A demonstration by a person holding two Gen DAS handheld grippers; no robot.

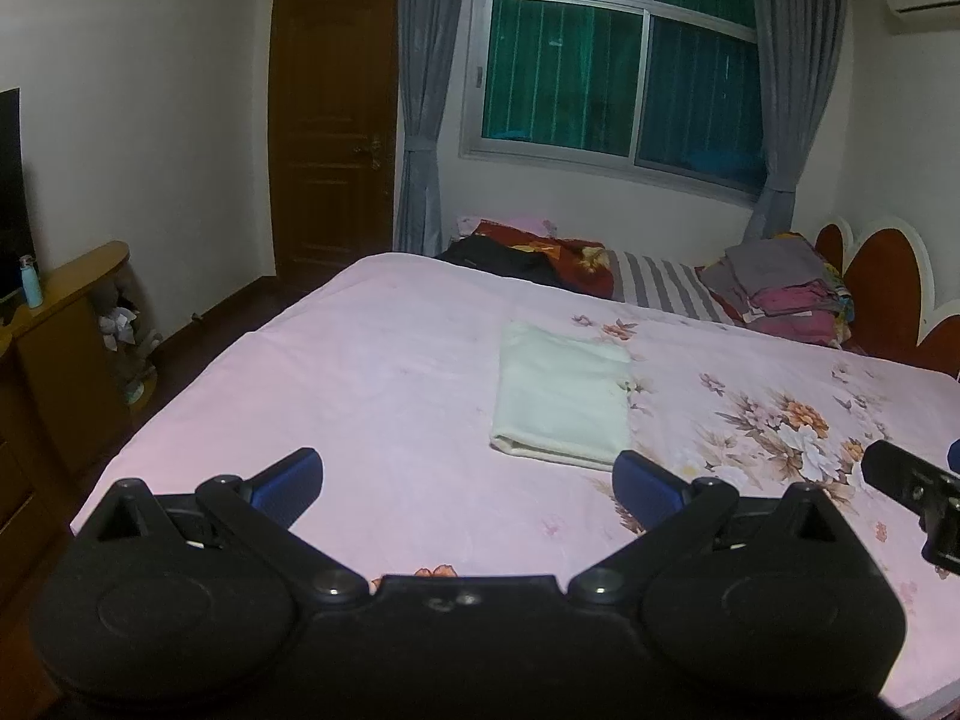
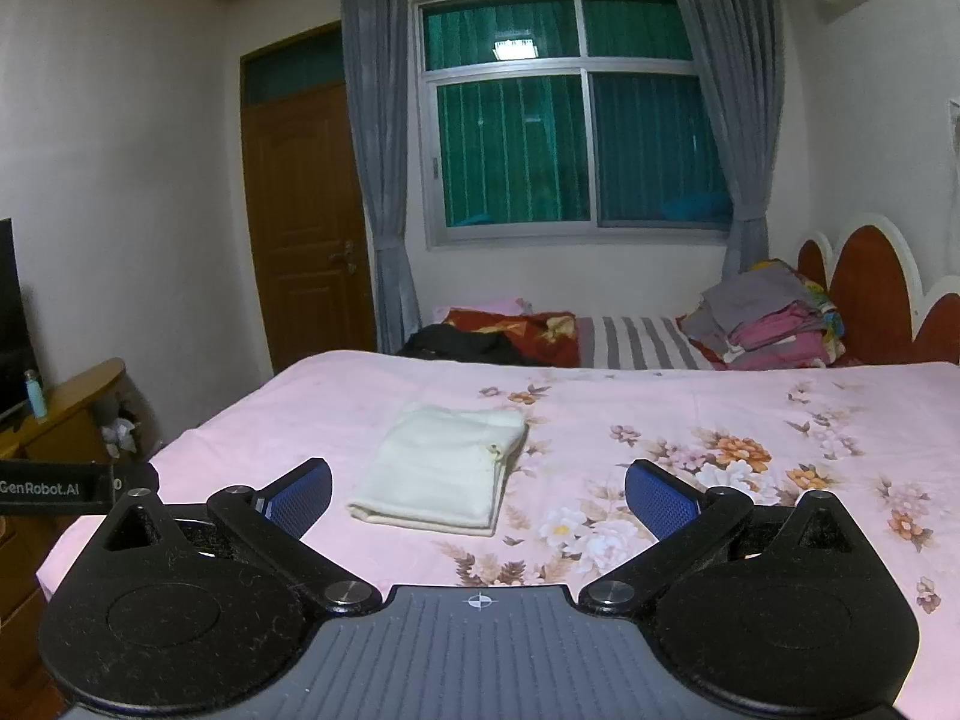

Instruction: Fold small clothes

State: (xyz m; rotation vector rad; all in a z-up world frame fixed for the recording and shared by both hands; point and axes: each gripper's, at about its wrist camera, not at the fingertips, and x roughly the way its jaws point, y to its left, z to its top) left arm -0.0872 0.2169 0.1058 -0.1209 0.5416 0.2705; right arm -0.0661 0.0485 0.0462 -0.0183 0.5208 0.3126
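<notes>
A small cream garment lies folded into a flat rectangle on the pink floral bedsheet; it also shows in the right wrist view. My left gripper is open and empty, held above the sheet just in front of the garment and apart from it. My right gripper is open and empty, also short of the garment, with the fold between and beyond its fingers. Part of the right gripper shows at the right edge of the left wrist view.
A pile of folded clothes and a striped pillow lie at the bed's far side by the red headboard. A dark garment lies at the far edge. A wooden cabinet with a bottle stands left of the bed.
</notes>
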